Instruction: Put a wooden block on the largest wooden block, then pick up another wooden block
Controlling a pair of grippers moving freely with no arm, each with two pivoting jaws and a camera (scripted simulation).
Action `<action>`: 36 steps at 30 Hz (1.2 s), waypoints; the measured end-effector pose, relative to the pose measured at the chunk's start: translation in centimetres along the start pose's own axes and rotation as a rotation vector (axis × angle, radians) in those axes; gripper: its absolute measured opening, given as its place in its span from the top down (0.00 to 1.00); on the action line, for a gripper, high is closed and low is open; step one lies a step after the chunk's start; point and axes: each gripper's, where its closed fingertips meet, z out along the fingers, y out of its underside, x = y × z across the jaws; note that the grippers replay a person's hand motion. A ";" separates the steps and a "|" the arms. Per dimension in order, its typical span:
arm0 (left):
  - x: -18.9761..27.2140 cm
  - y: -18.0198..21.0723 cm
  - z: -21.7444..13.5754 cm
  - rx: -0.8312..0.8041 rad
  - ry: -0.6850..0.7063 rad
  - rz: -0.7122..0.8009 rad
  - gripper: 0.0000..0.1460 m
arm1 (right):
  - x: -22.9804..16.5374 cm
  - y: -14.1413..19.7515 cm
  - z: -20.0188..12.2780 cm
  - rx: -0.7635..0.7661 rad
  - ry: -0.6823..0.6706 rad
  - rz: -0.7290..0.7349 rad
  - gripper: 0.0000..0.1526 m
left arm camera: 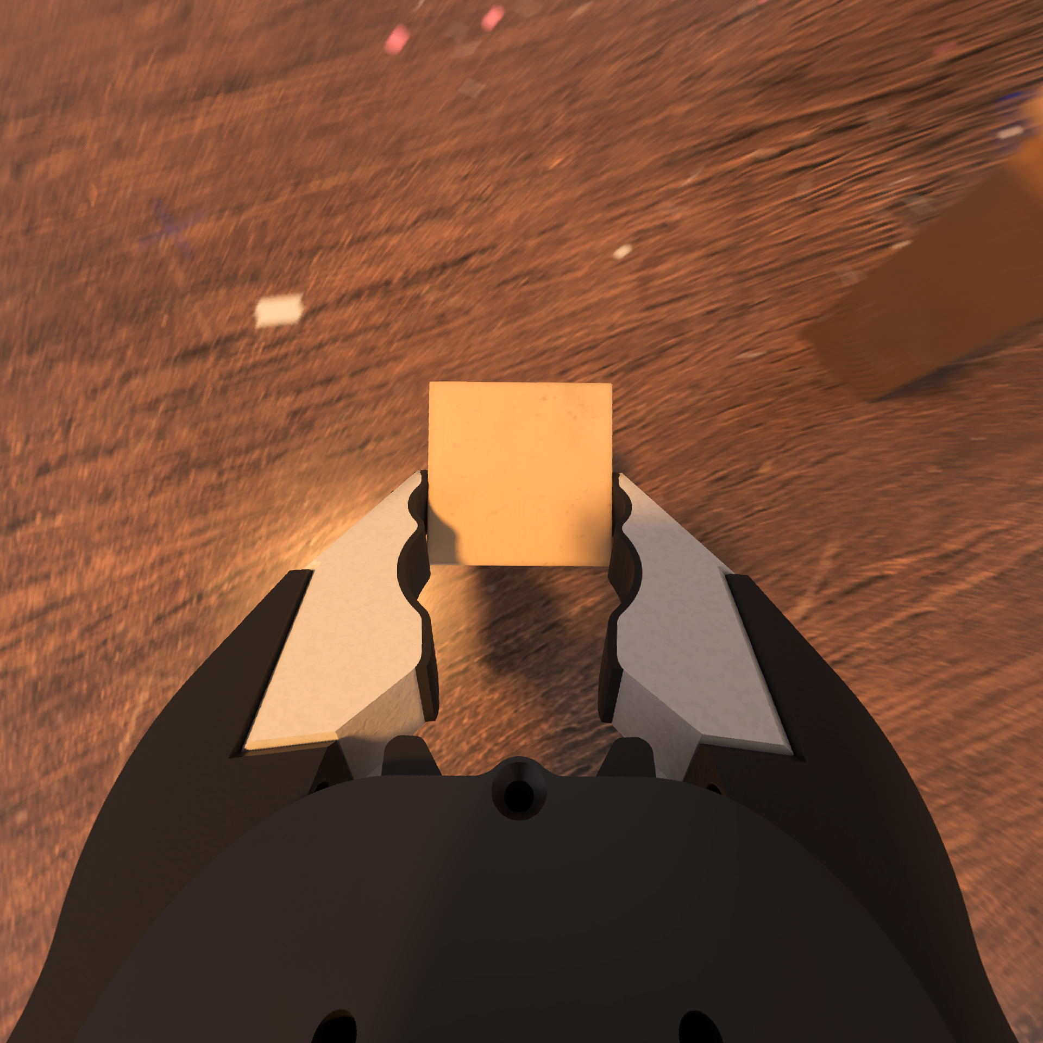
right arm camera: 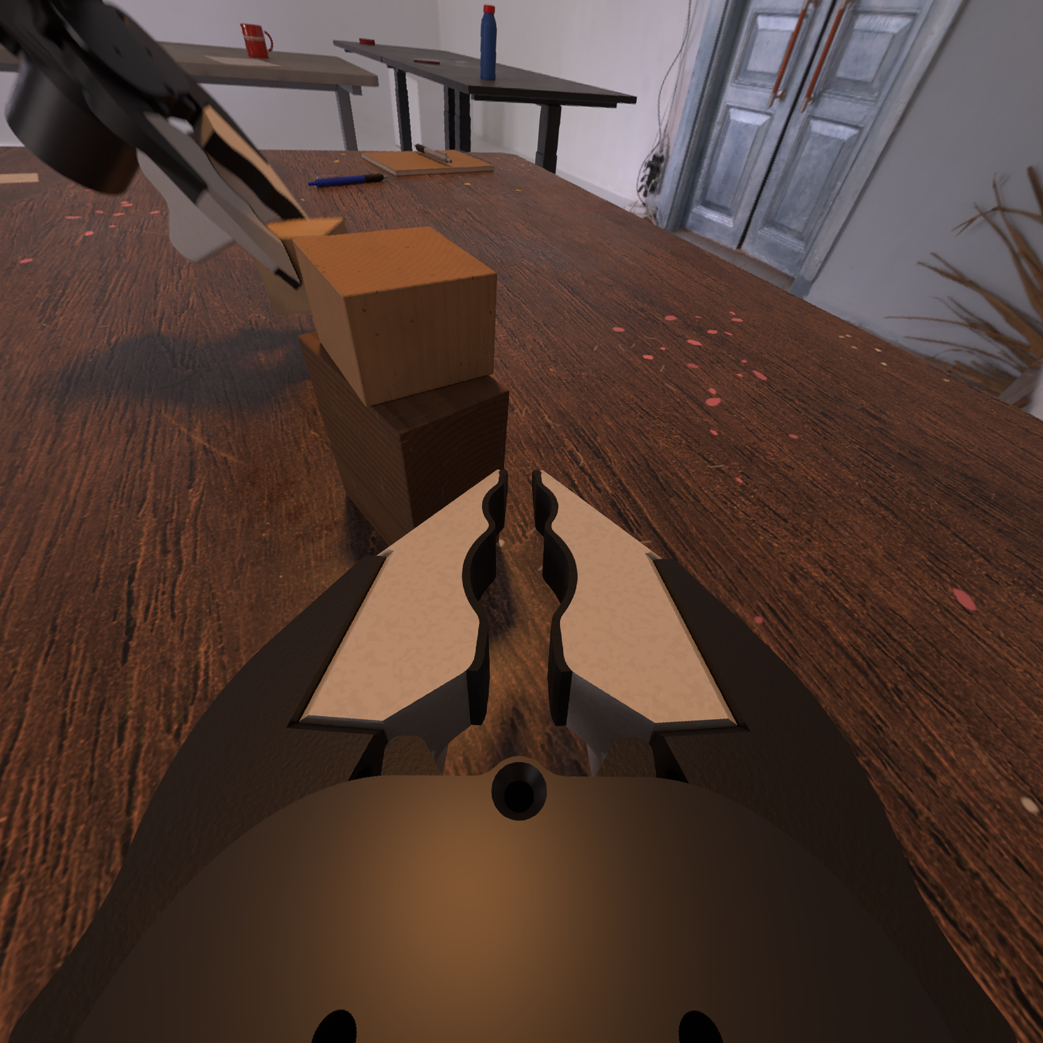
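Observation:
My left gripper (left arm camera: 519,477) is shut on a small light wooden block (left arm camera: 519,474) and holds it above the blurred table. In the right wrist view the left gripper (right arm camera: 288,245) hangs at upper left with that light block (right arm camera: 307,227), just behind and left of a stack. The stack is a mid-brown wooden block (right arm camera: 395,310) sitting slightly skewed on the largest, dark wooden block (right arm camera: 429,446). The stack shows blurred at the right edge of the left wrist view (left arm camera: 931,299). My right gripper (right arm camera: 519,480) is empty, its jaws nearly together, low over the table just in front of the stack.
The brown wooden table (right arm camera: 733,508) has red specks, and its edge runs along the right. At the far end lie a blue pen (right arm camera: 345,180) and a notebook (right arm camera: 427,162). Behind stand two desks with a red mug (right arm camera: 255,40) and a blue bottle (right arm camera: 487,42).

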 end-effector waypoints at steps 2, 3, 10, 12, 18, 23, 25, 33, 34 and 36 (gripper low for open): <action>2.2 -2.3 -1.0 0.048 0.069 0.063 0.57 | -0.1 0.1 0.1 -0.007 -0.001 -0.006 0.94; 3.6 -3.5 -1.6 0.067 0.107 0.104 0.57 | -0.1 0.2 0.1 -0.010 -0.001 -0.009 0.94; 14.0 -10.9 -4.6 0.141 0.314 0.471 0.57 | 0.4 0.2 0.0 -0.007 0.012 0.002 0.95; 16.3 -12.3 -4.8 0.133 0.368 0.540 0.57 | 0.4 0.2 -0.1 -0.004 0.013 0.006 0.95; 19.8 -14.7 -3.4 0.060 0.457 0.718 0.57 | 0.2 0.1 -0.1 -0.002 0.005 0.002 0.94; 21.4 -15.2 -2.6 0.020 0.550 0.811 0.57 | 0.2 -0.2 -0.2 0.007 0.002 0.001 0.94; 21.9 -14.7 -2.5 -0.001 0.586 0.866 0.57 | 0.2 -0.2 -0.2 0.012 0.000 0.003 0.94; 22.9 -14.5 -3.0 -0.028 0.699 1.055 0.57 | 0.1 -0.2 -0.2 0.011 -0.002 0.002 0.94; 22.9 -14.8 -3.0 -0.028 0.698 1.058 0.57 | 0.1 -0.3 -0.2 0.012 -0.003 0.004 0.94; 22.9 -15.0 -2.8 -0.030 0.686 1.063 0.57 | 0.1 -0.3 -0.2 0.014 -0.004 0.004 0.94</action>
